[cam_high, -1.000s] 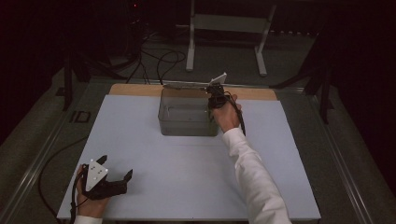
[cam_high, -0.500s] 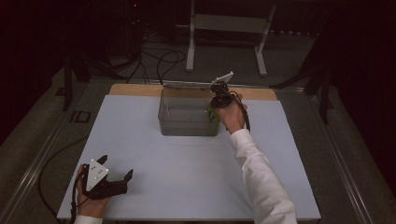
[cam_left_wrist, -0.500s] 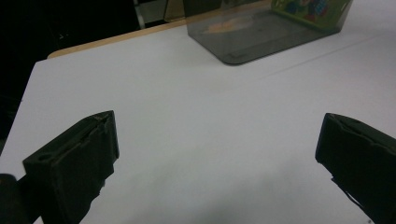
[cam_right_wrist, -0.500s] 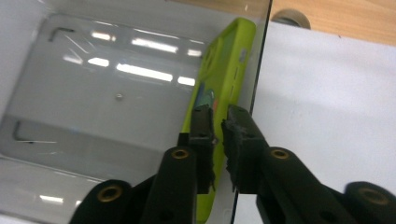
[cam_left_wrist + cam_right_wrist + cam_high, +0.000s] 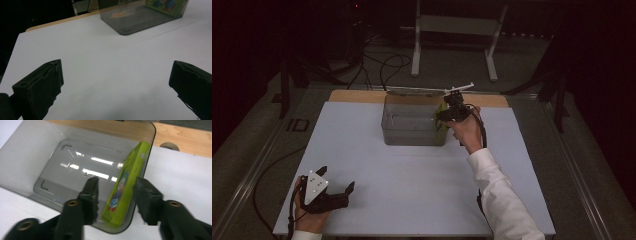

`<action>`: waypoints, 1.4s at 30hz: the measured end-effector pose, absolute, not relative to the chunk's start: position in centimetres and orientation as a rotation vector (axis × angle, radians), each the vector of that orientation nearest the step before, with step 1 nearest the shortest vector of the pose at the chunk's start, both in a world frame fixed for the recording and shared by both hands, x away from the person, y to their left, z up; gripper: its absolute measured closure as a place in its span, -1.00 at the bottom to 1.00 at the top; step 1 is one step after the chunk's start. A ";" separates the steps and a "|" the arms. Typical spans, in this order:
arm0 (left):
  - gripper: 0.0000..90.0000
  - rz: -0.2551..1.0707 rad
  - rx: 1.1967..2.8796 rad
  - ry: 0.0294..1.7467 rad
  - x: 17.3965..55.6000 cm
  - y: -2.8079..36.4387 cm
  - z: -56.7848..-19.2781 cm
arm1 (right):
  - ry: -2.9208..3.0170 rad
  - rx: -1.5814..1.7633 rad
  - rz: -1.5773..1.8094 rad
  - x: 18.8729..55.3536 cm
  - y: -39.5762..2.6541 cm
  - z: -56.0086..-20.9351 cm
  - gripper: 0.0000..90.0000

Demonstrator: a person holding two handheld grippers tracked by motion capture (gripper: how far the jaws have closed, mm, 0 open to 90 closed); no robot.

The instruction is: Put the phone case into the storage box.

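One green case (image 5: 126, 187) leans against the bin's (image 5: 30, 157) right wall, floor open.

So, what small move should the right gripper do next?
Probably lift away. The right gripper has just been opening, and the green phone case between its jaws leans on the grey bin wall, seemingly free of the pads.
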State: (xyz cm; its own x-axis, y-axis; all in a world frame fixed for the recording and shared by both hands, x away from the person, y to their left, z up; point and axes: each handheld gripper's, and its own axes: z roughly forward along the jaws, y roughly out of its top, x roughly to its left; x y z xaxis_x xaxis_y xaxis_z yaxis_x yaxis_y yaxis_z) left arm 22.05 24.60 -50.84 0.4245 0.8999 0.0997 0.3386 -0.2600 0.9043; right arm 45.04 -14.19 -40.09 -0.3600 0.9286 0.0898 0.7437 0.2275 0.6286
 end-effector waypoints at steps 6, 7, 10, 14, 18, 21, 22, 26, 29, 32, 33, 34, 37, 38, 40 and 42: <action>-1.00 0.807 1.807 1.065 22.1 24.6 -50.8 | 2.183 1.472 0.903 43.1 -15.2 -40.0 -0.29; -1.00 0.807 1.809 1.065 22.1 24.5 -50.9 | 2.181 1.450 0.905 42.8 -15.4 -40.1 -0.33; -1.00 0.809 1.809 1.064 22.1 24.5 -50.9 | 2.182 1.412 0.947 41.8 -15.9 -40.3 -0.53; -1.00 0.811 1.806 1.066 22.1 24.5 -50.9 | 2.169 1.374 0.978 40.7 -16.7 -40.8 -0.69; -1.00 0.811 1.804 1.068 22.1 24.5 -50.9 | 2.140 1.348 1.013 39.7 -17.7 -41.1 -0.71; -1.00 0.812 1.803 1.067 22.1 24.5 -50.8 | 2.121 1.336 1.040 38.9 -18.4 -41.2 -0.71; -1.00 0.812 1.803 1.066 22.1 24.5 -50.8 | 2.110 1.332 1.046 38.7 -18.6 -41.3 -0.71; -1.00 0.813 1.802 1.068 22.1 24.5 -50.8 | 2.074 1.309 1.080 37.7 -19.5 -42.0 -0.72; -1.00 0.814 1.800 1.070 22.1 24.5 -50.8 | 2.061 1.310 1.072 36.8 -20.2 -42.4 -0.74; -1.00 0.816 1.795 1.072 22.1 24.6 -50.8 | 2.029 1.298 1.069 35.9 -20.9 -42.8 -0.75; -1.00 0.815 1.794 1.072 22.1 24.6 -50.8 | 2.023 1.296 1.072 35.5 -21.1 -42.9 -0.75; -1.00 0.814 1.793 1.073 22.1 24.6 -50.8 | 2.013 1.297 1.082 35.2 -21.4 -43.1 -0.76; -1.00 0.816 1.788 1.075 22.1 24.7 -50.8 | 2.019 1.294 1.068 34.4 -22.1 -43.5 -0.78; -1.00 0.817 1.786 1.079 22.0 24.7 -50.8 | 2.014 1.278 1.052 34.1 -22.3 -43.7 -0.78; -1.00 0.817 1.780 1.079 22.0 24.8 -50.7 | 2.013 1.255 1.001 33.4 -22.6 -43.9 -0.79; -1.00 0.817 1.776 1.083 22.0 24.8 -50.7 | 2.002 1.238 1.040 32.6 -23.1 -44.1 -0.79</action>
